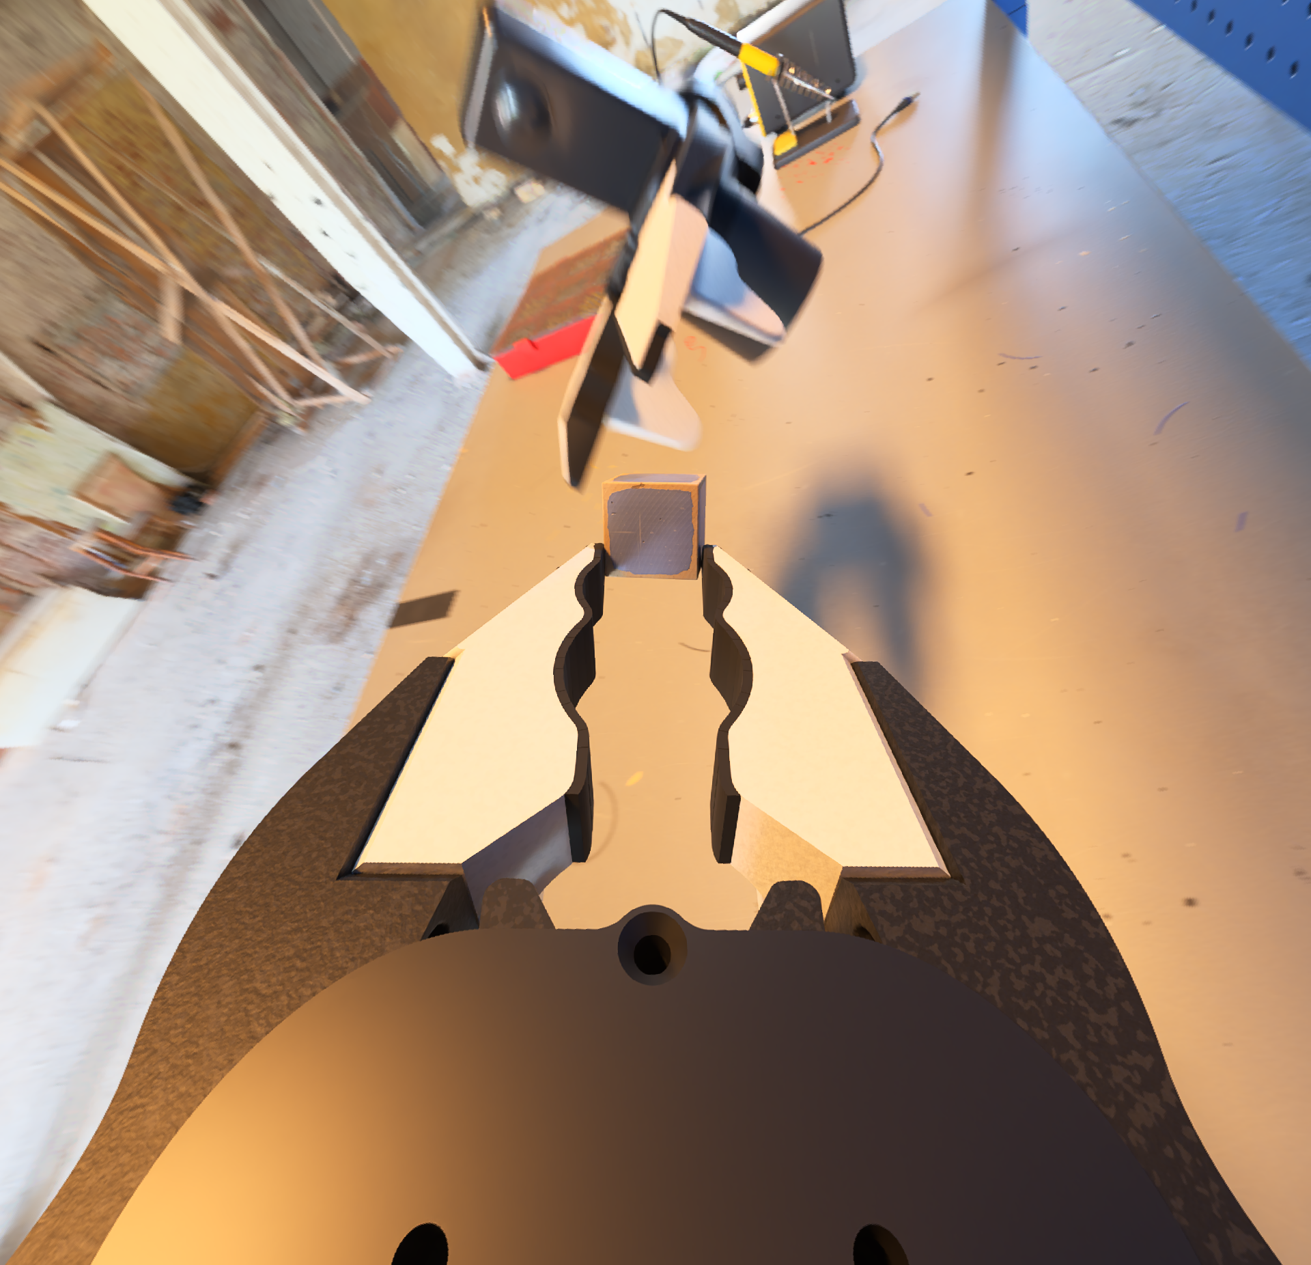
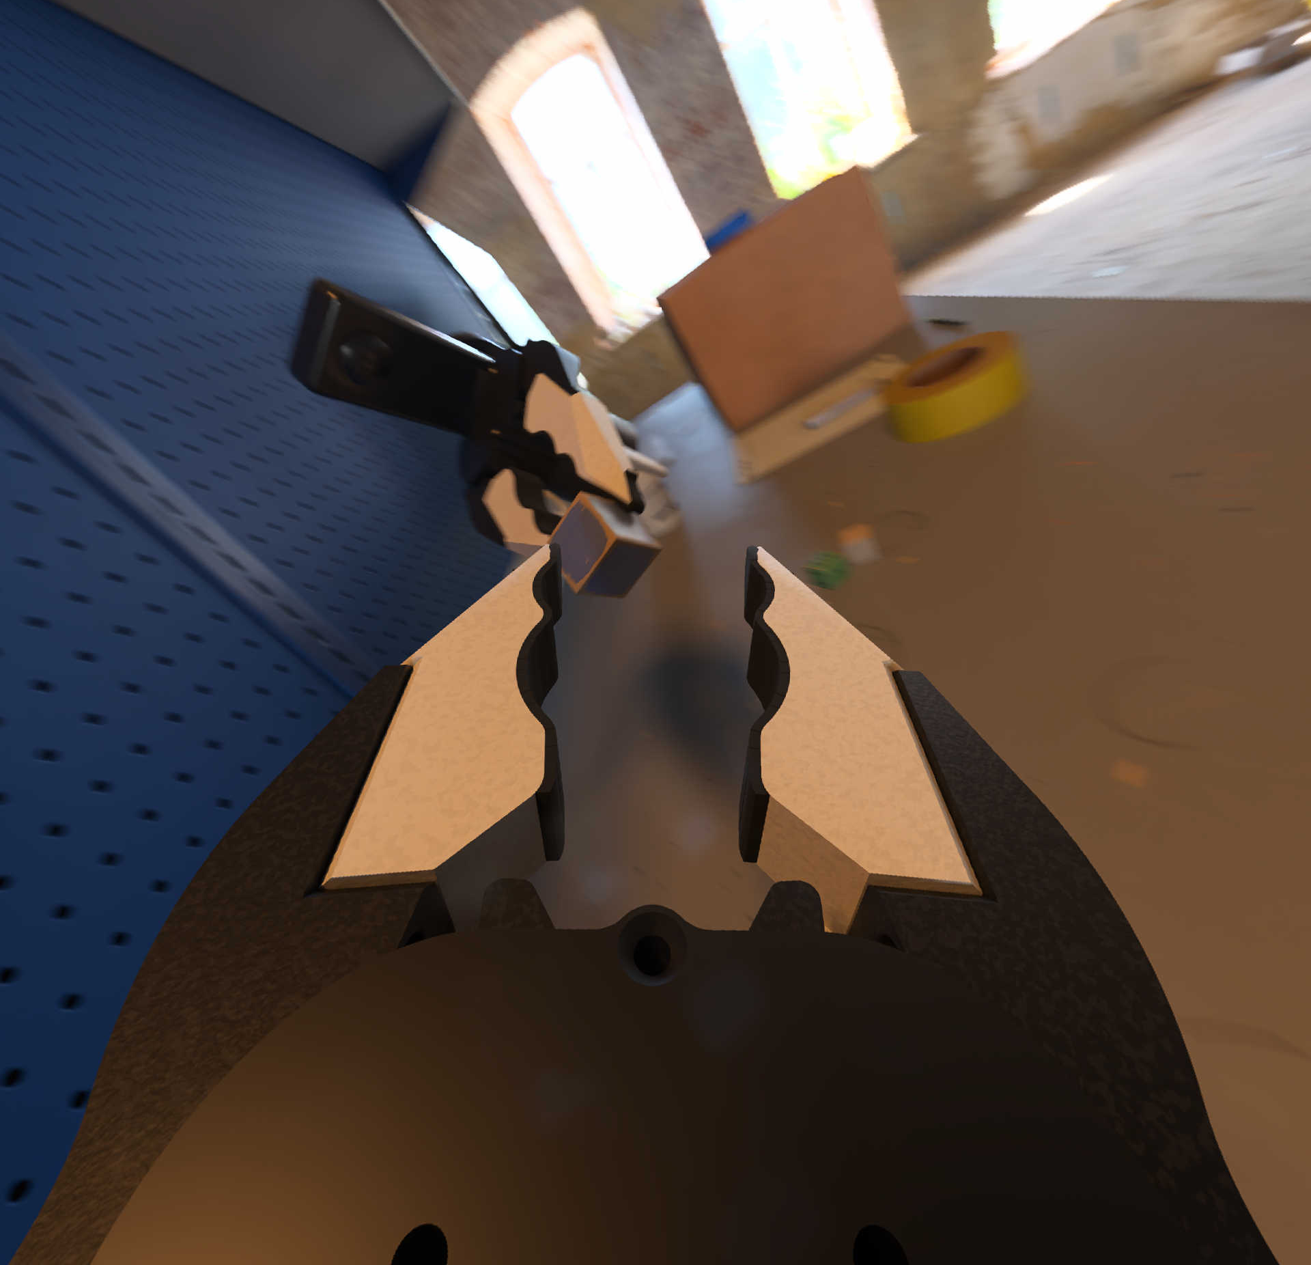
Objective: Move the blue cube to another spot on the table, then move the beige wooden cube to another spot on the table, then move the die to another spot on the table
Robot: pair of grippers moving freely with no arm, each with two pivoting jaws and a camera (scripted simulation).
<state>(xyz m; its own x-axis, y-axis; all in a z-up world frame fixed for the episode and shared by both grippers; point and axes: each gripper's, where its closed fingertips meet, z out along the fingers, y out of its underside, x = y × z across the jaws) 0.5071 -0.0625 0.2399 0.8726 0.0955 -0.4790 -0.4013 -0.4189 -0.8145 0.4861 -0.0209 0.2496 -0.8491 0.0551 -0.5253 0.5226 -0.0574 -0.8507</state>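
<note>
The blue cube (image 1: 651, 530), blue-faced with beige edges, sits between the fingertips of my left gripper (image 1: 653, 557), which is shut on it close over the table (image 1: 993, 450). In the right wrist view the same cube (image 2: 603, 553) shows tilted in the left gripper (image 2: 582, 521). My right gripper (image 2: 651, 557) is open and empty, just in front of the cube; it also hangs beyond the cube in the left wrist view (image 1: 624, 450). The green die (image 2: 826, 567) and the small beige wooden cube (image 2: 858, 542) lie side by side farther on, blurred.
A blue pegboard wall (image 2: 177, 450) borders the table. A yellow tape roll (image 2: 954, 386) and a brown box (image 2: 780, 308) stand beyond the die. A soldering iron stand (image 1: 787, 88), a black cable (image 1: 869, 166) and a red object (image 1: 543, 347) lie toward the table's far end.
</note>
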